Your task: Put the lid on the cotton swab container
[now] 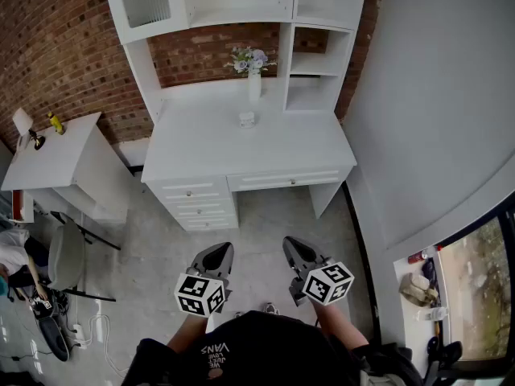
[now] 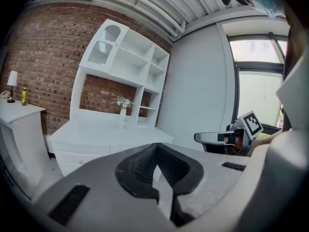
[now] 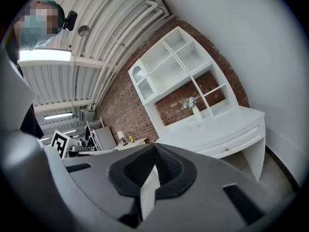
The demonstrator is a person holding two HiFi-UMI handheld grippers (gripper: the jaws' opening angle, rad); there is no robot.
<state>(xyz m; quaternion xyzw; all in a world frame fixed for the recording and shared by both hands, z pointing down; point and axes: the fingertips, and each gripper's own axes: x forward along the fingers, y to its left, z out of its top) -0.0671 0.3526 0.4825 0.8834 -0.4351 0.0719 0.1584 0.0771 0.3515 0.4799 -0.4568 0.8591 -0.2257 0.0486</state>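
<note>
A small clear cotton swab container [image 1: 247, 119] stands on the white desk [image 1: 209, 147], just in front of a white vase of flowers [image 1: 253, 75]. It also shows as a tiny clear box [image 2: 121, 125] in the left gripper view and as a small clear box [image 3: 194, 126] in the right gripper view. Whether its lid is on cannot be told at this distance. My left gripper [image 1: 219, 253] and right gripper [image 1: 294, 248] hang side by side over the floor, well short of the desk. Both are shut with nothing between the jaws.
The desk carries a white hutch with open shelves [image 1: 318, 51] and has drawers [image 1: 197, 203] at its left. A second white table [image 1: 48, 155] with a lamp and a yellow bottle stands to the left, with a chair [image 1: 68, 256] in front of it. A grey wall [image 1: 434, 95] runs along the right.
</note>
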